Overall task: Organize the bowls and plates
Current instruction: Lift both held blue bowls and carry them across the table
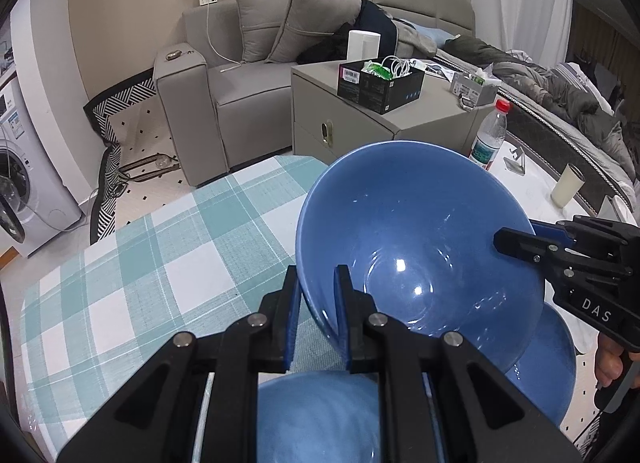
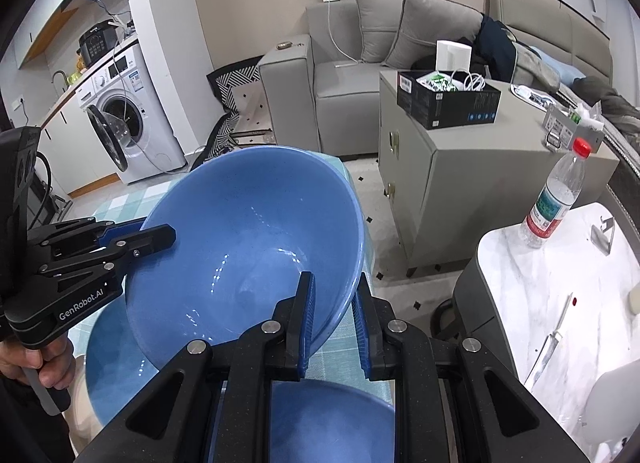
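A large blue bowl [image 1: 416, 239] is held tilted in the air above a teal checked tablecloth [image 1: 140, 275]. My left gripper [image 1: 316, 291] is shut on its near-left rim. My right gripper [image 2: 334, 303] is shut on the opposite rim; it also shows at the right of the left wrist view [image 1: 516, 241]. The bowl fills the middle of the right wrist view [image 2: 248, 247], where the left gripper [image 2: 160, 235] clamps its left rim. Below the held bowl lie other blue dishes: one under my left gripper [image 1: 320, 415] and one at the lower right [image 1: 548, 367].
A water bottle [image 2: 554, 203], a knife [image 2: 550, 343] and a phone stand [image 2: 602, 233] are on a white marble table [image 2: 580, 291] to the right. A cream cup [image 1: 566, 185] stands there too. A grey cabinet [image 2: 460, 167] with a black box and a sofa [image 1: 240, 83] lie beyond.
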`<state>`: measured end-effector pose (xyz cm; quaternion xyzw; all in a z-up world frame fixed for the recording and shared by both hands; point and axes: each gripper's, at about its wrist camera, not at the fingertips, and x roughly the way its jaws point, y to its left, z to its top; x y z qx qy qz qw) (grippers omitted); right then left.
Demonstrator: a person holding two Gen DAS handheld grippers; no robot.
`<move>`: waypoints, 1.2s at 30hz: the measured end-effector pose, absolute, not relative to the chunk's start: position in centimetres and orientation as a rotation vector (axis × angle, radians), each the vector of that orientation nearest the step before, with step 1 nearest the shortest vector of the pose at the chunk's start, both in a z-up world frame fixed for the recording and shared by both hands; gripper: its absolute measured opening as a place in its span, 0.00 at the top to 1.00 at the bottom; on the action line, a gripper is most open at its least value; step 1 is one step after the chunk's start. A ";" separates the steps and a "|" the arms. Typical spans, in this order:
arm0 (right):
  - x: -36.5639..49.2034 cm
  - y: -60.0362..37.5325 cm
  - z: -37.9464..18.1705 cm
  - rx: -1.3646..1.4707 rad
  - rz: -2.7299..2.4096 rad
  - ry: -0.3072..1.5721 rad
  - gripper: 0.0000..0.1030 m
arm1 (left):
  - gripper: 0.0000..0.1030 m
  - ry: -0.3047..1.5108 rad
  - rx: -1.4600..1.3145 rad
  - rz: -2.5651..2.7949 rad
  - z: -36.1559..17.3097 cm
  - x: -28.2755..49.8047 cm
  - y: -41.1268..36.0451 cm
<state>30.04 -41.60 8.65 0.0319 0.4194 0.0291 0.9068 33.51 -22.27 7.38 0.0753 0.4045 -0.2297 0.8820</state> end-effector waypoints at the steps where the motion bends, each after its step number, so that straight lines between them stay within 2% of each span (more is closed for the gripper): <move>1: 29.8 -41.6 8.9 0.064 0.061 0.860 0.82 | 0.86 0.838 0.156 -0.477 7.6 33.3 -22.2; 36: 22.9 -37.1 12.9 0.060 0.134 0.741 0.82 | 0.86 0.752 0.136 -0.408 11.0 26.7 -17.9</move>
